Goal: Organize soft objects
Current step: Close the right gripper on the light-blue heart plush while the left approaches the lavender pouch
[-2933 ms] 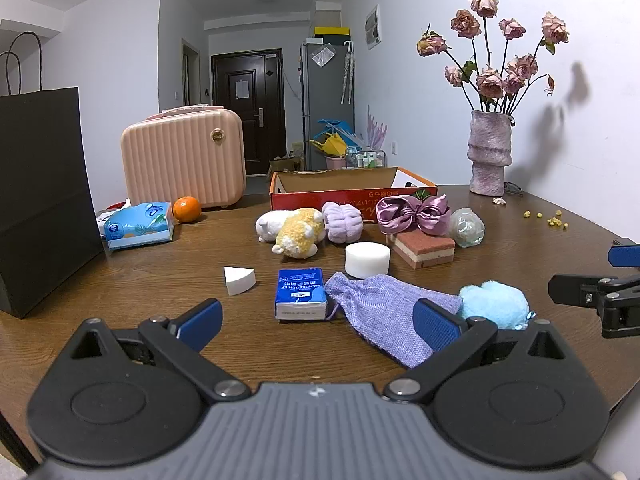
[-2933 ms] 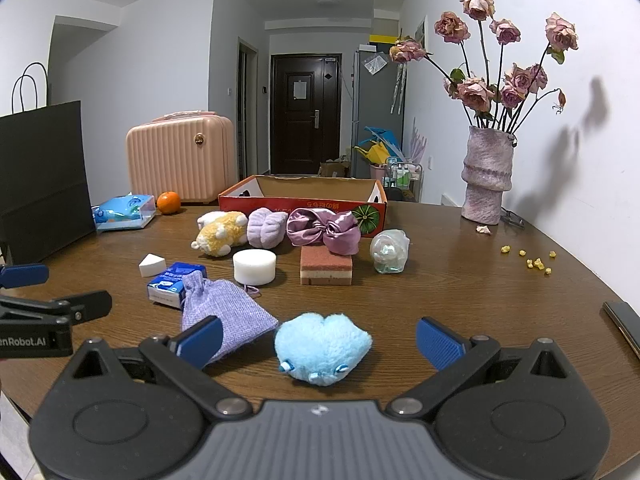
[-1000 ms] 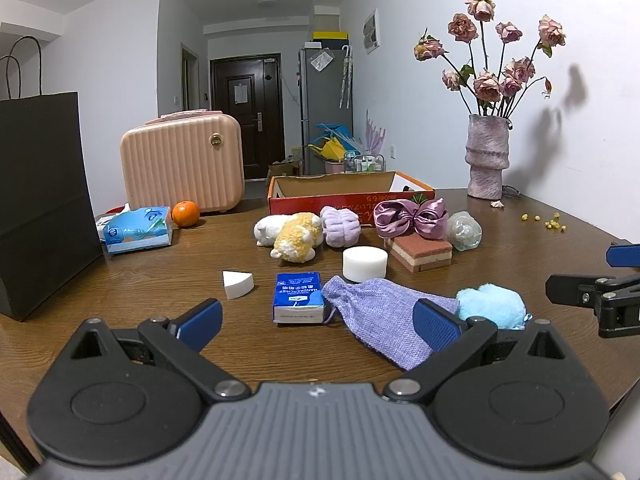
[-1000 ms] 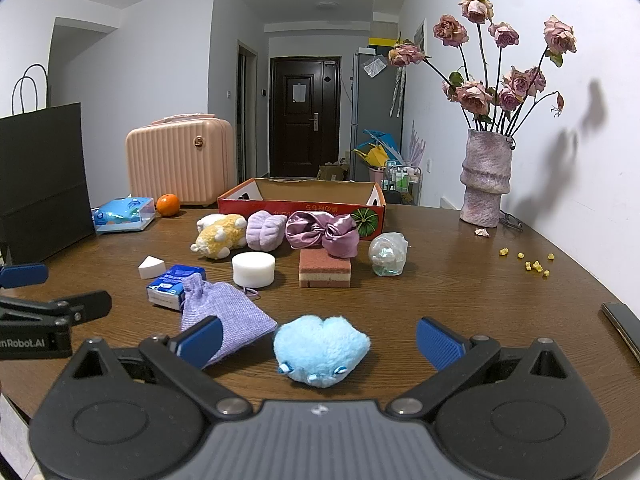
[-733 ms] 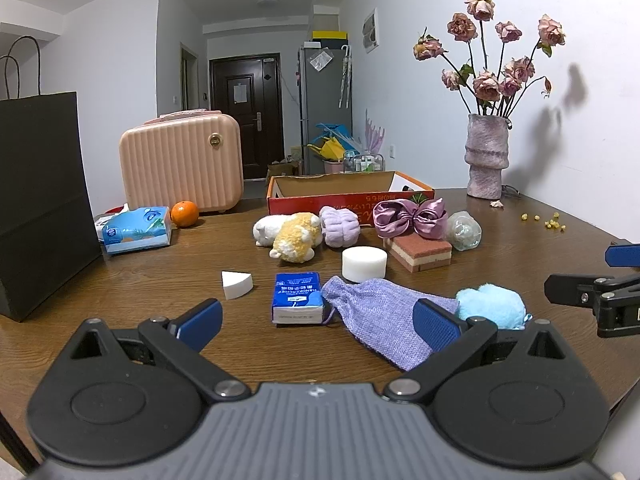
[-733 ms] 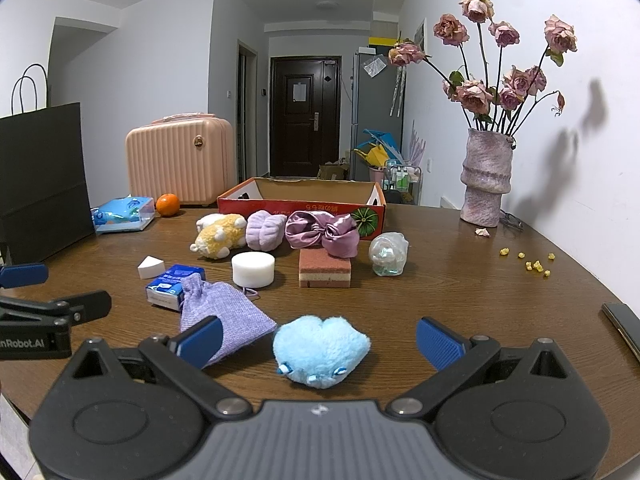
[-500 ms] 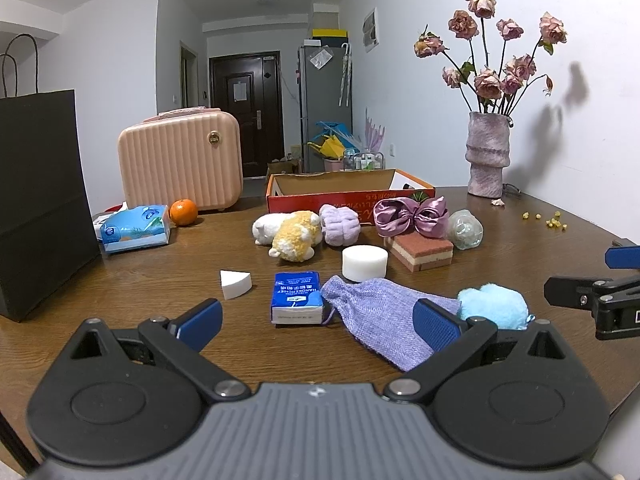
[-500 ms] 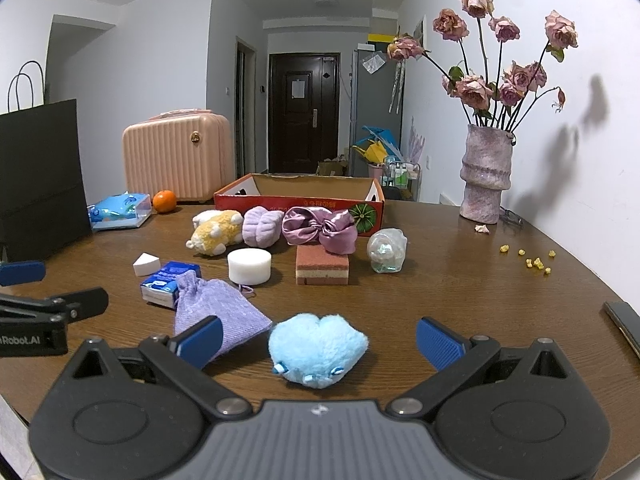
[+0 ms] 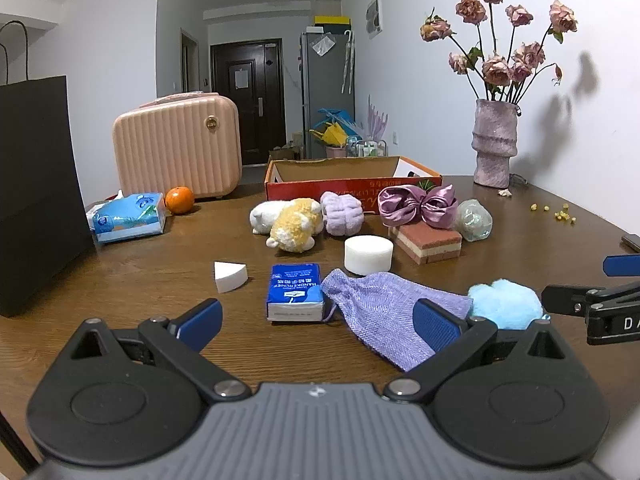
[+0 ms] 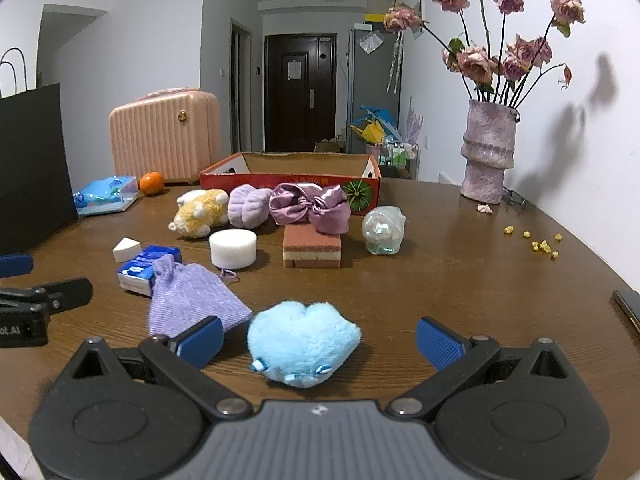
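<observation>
A light blue plush heart lies on the wooden table, between the open fingers of my right gripper, untouched. My left gripper is open too, with a blue tissue pack and a lilac drawstring pouch just ahead of it. Further back lie a white round sponge, a white wedge sponge, a layered pink sponge, a yellow-and-white plush, a lilac scrunchie and a purple satin bow. A red cardboard tray stands behind them.
A black paper bag stands at the left, with a tissue packet, an orange and a pink case beyond. A vase of dried roses sits back right. An iridescent ball lies near the bow. A dark phone lies at the right edge.
My right gripper has dropped and moved in slightly on the blue plush heart. The left gripper has barely shifted. Nothing on the table has moved.
</observation>
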`<state>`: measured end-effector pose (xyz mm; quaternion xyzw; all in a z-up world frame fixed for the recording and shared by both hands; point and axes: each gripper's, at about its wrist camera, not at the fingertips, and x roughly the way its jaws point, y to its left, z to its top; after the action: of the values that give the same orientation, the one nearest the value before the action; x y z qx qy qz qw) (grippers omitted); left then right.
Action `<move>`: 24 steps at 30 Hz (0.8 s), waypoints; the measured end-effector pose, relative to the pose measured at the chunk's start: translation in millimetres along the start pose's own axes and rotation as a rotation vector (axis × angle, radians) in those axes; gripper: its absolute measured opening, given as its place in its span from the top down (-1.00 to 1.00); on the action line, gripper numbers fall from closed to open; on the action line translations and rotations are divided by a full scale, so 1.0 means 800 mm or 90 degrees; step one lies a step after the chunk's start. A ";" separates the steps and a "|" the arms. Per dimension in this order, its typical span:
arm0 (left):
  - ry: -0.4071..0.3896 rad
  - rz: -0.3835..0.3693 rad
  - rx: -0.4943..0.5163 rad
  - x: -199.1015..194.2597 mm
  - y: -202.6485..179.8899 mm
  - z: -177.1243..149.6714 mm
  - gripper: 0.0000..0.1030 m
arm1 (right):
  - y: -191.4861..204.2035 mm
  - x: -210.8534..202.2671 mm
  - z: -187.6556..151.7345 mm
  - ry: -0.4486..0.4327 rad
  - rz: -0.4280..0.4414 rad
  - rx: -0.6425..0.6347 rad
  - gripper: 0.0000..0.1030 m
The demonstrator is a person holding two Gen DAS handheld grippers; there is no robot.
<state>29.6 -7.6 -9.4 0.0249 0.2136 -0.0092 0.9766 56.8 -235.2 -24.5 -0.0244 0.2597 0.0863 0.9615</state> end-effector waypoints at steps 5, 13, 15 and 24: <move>0.008 0.000 -0.001 0.014 0.000 0.002 -1.00 | -0.006 0.020 0.000 0.016 -0.001 0.000 -1.00; 0.024 -0.006 -0.002 0.033 -0.003 0.001 -1.00 | -0.012 0.054 -0.002 0.051 0.000 -0.006 -1.00; 0.030 -0.005 -0.004 0.038 -0.003 0.000 -1.00 | -0.011 0.062 -0.003 0.059 0.003 -0.010 -1.00; 0.053 0.002 -0.013 0.052 -0.003 -0.002 -1.00 | -0.005 0.098 -0.002 0.093 0.031 -0.030 -1.00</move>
<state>67.1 -9.9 -28.2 0.0158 0.2541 -0.0043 0.9670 123.4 -227.2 -65.8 -0.0465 0.3275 0.1139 0.9368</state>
